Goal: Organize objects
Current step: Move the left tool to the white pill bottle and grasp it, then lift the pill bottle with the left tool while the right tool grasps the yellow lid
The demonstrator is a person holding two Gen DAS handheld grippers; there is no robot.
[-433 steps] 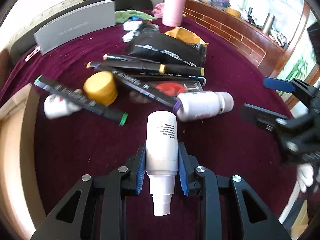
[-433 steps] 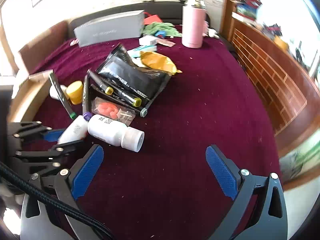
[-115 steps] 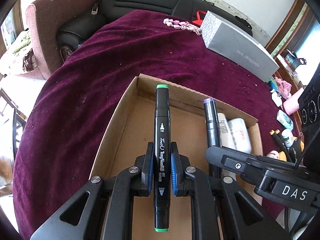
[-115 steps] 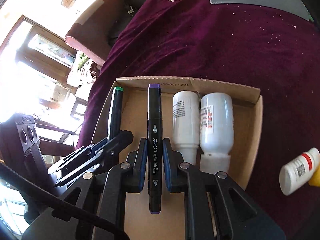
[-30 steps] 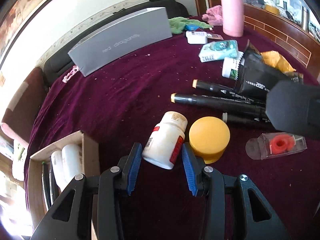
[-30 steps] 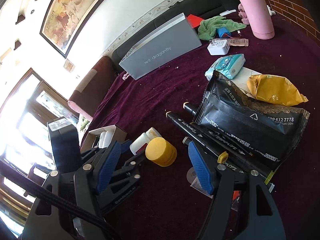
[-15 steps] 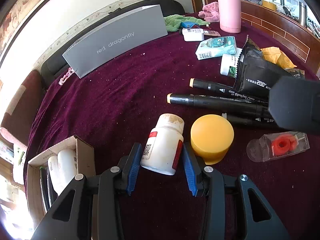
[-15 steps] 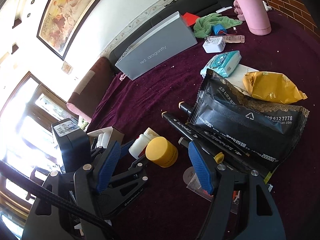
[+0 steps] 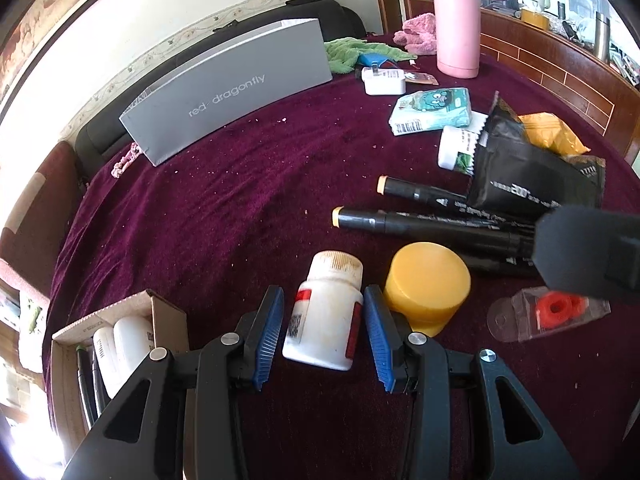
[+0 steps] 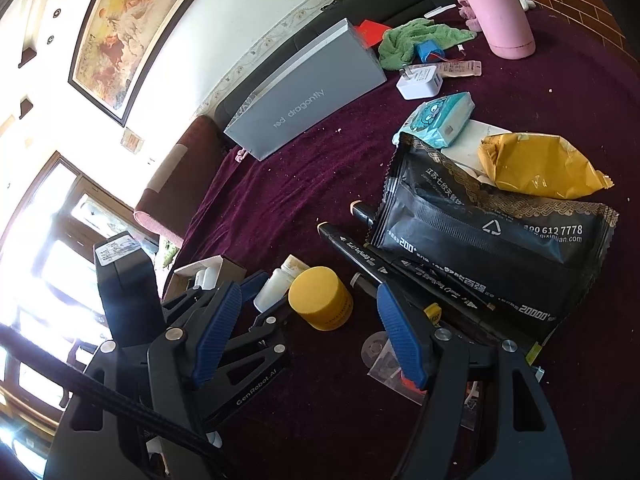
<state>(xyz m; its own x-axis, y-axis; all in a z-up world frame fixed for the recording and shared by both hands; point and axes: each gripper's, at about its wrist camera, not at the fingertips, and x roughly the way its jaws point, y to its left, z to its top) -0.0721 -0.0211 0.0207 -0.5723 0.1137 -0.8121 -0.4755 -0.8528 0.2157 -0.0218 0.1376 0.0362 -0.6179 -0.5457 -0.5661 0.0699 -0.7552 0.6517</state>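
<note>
A small white bottle with a red label (image 9: 326,312) lies on the maroon cloth between the blue pads of my left gripper (image 9: 322,334); the jaws stand open around it with small gaps on both sides. It also shows in the right wrist view (image 10: 276,286). A yellow jar (image 9: 426,284) stands just right of it. My right gripper (image 10: 308,332) is open and empty, hovering above the yellow jar (image 10: 320,298). A cardboard box (image 9: 120,320) at the left holds two white bottles and markers.
Black markers (image 9: 432,224) lie beyond the jar, partly under a black packet (image 9: 532,176). A clear pack with red pieces (image 9: 548,312) lies at the right. A grey box (image 9: 228,88), pink flask (image 9: 456,28), tissue pack (image 9: 432,110) and charger (image 9: 382,80) sit farther back.
My left gripper has moved forward so the white bottle sits deeper between its pads. The right gripper has shifted slightly closer over the yellow jar.
</note>
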